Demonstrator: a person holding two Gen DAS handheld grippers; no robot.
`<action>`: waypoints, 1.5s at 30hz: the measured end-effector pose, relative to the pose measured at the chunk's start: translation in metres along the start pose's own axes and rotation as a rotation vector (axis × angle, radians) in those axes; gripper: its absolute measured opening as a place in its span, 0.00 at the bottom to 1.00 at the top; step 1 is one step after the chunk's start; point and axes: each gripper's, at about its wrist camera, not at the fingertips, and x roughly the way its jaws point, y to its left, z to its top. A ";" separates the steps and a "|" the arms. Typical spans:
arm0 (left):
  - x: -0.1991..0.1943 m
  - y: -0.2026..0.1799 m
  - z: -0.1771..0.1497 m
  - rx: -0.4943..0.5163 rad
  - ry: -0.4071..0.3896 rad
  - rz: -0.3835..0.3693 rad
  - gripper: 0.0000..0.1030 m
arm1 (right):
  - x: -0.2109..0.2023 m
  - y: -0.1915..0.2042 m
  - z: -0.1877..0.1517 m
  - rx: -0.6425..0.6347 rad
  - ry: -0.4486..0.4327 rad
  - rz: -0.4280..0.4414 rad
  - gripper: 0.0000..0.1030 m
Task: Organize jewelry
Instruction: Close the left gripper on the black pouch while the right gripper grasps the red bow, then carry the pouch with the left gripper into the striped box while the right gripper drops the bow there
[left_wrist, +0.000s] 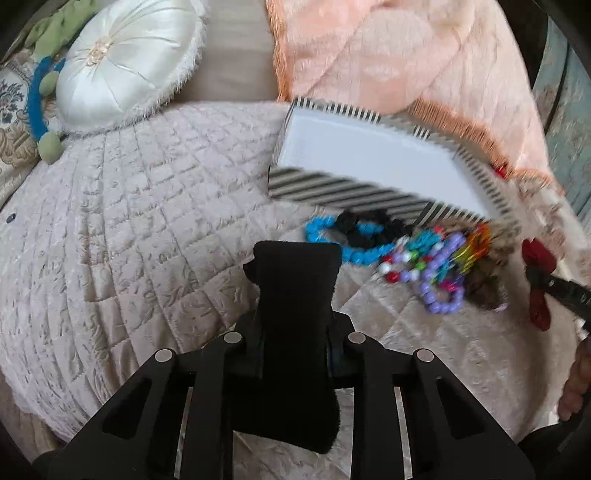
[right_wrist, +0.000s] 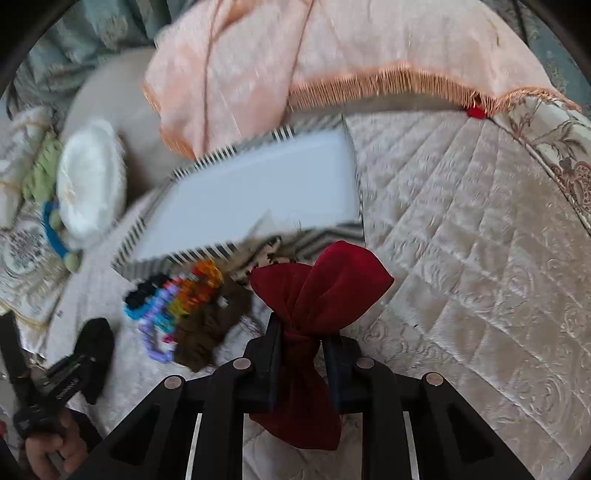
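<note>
Left claw (left_wrist: 295, 254): angled down over the bed, jaws drawn narrow and clamped on a black velvet pouch (left_wrist: 291, 332), which stands up between the fingers and hangs below them. The hand bearing it shows at the lower left of the right wrist view, fingers curled round the handle.

Right claw (right_wrist: 301, 332): likewise tilted down, jaws narrow and pinching a red velvet pouch (right_wrist: 317, 291) at its gathered neck; the mouth flares above the fingers, the body hangs beneath.

Jewelry pile (left_wrist: 417, 254): beaded bracelets in blue, black, lilac, orange and mixed colours, heaped on the quilted bedspread (left_wrist: 129, 221) just in front of the box, between the two claws. Picture blurred; single pieces cannot be counted.

Striped box (left_wrist: 365, 155): black-and-white striped walls, white inside, open, lying on the bedspread beyond the pile.

Round white cushion (left_wrist: 125, 62): far left, well apart.

Peach fringed throw (left_wrist: 406, 55): behind the box.
</note>
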 end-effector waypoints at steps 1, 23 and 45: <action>-0.006 0.000 0.001 0.001 -0.023 -0.019 0.20 | -0.005 0.000 -0.001 0.002 -0.015 0.011 0.19; -0.047 -0.024 0.005 0.023 -0.112 -0.161 0.20 | -0.024 0.064 -0.023 -0.170 -0.102 0.124 0.19; 0.048 -0.030 0.140 -0.025 -0.094 -0.108 0.20 | 0.022 0.043 0.084 -0.071 -0.170 0.024 0.19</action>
